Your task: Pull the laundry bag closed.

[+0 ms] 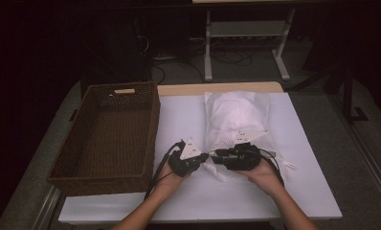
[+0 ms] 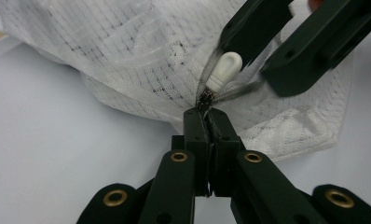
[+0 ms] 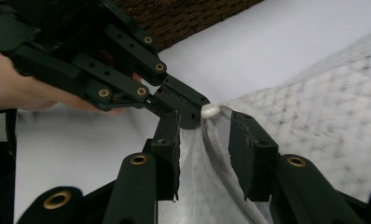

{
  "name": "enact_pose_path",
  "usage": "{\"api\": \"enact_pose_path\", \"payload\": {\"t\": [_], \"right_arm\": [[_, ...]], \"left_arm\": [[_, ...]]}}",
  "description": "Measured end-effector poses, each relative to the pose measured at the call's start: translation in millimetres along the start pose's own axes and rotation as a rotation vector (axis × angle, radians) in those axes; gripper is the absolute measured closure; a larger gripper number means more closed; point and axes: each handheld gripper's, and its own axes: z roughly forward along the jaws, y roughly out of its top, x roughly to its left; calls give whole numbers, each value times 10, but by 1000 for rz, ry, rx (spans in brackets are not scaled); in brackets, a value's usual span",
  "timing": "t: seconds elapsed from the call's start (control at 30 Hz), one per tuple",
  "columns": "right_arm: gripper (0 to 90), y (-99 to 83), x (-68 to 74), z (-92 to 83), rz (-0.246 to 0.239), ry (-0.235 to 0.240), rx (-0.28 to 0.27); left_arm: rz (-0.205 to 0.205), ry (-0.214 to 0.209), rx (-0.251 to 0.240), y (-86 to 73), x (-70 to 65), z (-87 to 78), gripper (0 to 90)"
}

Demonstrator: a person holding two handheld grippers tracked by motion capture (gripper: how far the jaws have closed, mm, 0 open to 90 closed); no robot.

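Note:
A white mesh bag (image 1: 236,115) lies on the white table cover, with its zip at the near corner. My left gripper (image 2: 207,114) is shut on the bag's edge at the end of the zip, just below the white zip pull (image 2: 224,70). From the other side my right gripper (image 3: 203,135) straddles the grey zip tape. Its jaws stand apart and do not press on the tape, and the zip pull (image 3: 209,110) sits just past their tips. In the high view the left gripper (image 1: 207,156) and right gripper (image 1: 216,155) meet tip to tip at the bag's near left corner.
A brown wicker basket (image 1: 124,88) stands to the left of the bag, its inside bare. The white table cover (image 1: 188,120) runs between the basket and the bag and on to the front edge. Table legs and cables lie on the floor beyond.

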Motion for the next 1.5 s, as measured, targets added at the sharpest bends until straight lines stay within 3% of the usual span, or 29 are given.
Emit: {"api": "enact_pose_path", "payload": {"t": [0.27, 0.4, 0.53, 0.6, 0.63, 0.77, 0.9, 1.03, 1.13, 1.17, 1.33, 1.5], "right_arm": [[706, 50, -11, 137, 18, 7, 15], [794, 46, -26, 147, 30, -2, 21], [817, 40, -35, 140, 28, -7, 24], [819, 35, -41, 126, 23, -7, 19], [820, 31, -46, 121, 23, -6, 19], [822, 8, -63, 84, 11, -1, 11], [824, -12, -67, 34, -10, 4, 0], [825, -38, -71, -2, -21, 4, -9], [825, -55, -73, -22, -36, -6, -11], [825, -60, -76, -25, -41, -8, -10], [825, -90, -76, -35, -76, -36, 5], [811, -122, -65, -2, -92, -31, 25]], "left_arm": [[24, 26, 4, -8, -22, 9, 881], [25, 24, 3, -12, -32, 22, 880], [19, 14, -3, -19, -26, 27, 865], [2, 5, -10, -24, -17, 32, 803], [-1, 5, -6, -26, -7, 32, 731], [-92, -40, -11, -62, 64, 52, 542], [-163, -98, -13, -94, 140, 97, 479], [-216, -189, -23, -115, 219, 172, 535], [-238, -249, -54, -108, 261, 203, 622], [-233, -258, -66, -103, 265, 204, 696], [-243, -273, -89, -103, 299, 172, 767], [-214, -240, -92, -90, 280, 123, 854]]}}
